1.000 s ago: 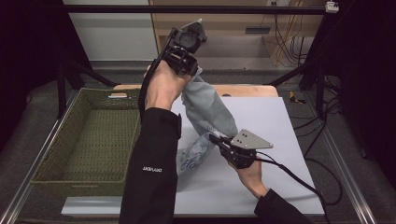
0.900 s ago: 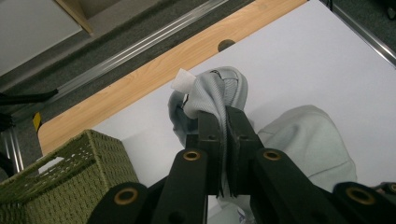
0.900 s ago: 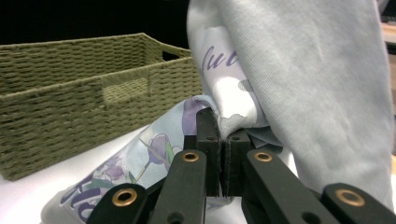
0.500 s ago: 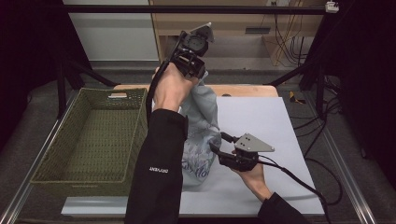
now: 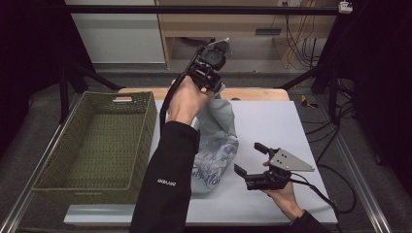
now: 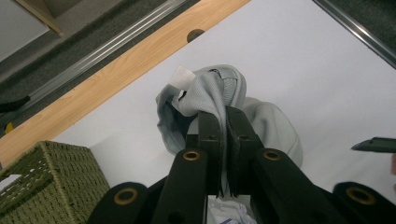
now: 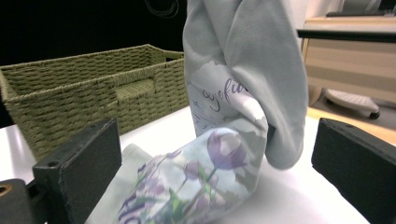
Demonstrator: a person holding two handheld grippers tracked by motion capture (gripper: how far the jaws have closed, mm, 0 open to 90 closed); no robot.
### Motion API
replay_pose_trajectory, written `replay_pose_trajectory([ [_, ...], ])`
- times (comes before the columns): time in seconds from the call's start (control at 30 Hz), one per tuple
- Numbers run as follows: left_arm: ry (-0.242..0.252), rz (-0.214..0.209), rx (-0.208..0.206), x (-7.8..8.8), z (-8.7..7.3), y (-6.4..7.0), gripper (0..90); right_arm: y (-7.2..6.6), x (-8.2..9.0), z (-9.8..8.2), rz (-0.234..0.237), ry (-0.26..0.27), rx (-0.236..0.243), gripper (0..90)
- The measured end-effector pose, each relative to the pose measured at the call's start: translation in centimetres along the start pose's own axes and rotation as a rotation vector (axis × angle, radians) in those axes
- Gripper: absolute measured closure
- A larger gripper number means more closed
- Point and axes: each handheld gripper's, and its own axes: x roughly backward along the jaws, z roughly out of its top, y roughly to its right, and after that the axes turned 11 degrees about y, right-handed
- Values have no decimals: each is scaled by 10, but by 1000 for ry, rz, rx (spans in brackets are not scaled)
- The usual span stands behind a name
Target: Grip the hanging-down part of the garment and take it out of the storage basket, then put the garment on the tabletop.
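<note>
Purple cursive lettering runs across the pale grey, soft knit garment with a printed purple flower pattern (image 7: 233, 116), too broken by folds to read; small white lettering on the person's black sleeve (image 5: 167, 182) is too fine to make out. The left gripper (image 5: 210, 73) is raised above the far edge of the white table (image 5: 272, 121), its black jaws pinched tight on a fold of the garment's cloth (image 6: 210, 98), which hangs down to a crumpled heap near the table's middle. The right gripper (image 5: 250, 162) sits low just right of that heap, its jaws having just been opening, now wide with nothing pressed between them. A green woven rectangular basket (image 5: 97, 141) stands at the table's left edge.
</note>
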Motion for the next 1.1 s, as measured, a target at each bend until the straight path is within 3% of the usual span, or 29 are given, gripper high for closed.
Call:
replay_pose_trajectory([
  [0.23,-3,-27,-7,-16,-13,5,852,14,24,-3,-24,-8,24,12],
  [0.47,-13,-49,-15,-25,-24,10,852,23,44,-8,-44,-13,16,12],
  [0.77,-11,-63,-16,-33,-34,15,852,24,54,-18,-40,-6,13,5],
  [1.1,-26,-110,-21,-63,-56,29,845,33,67,-20,-60,-8,-7,5],
])
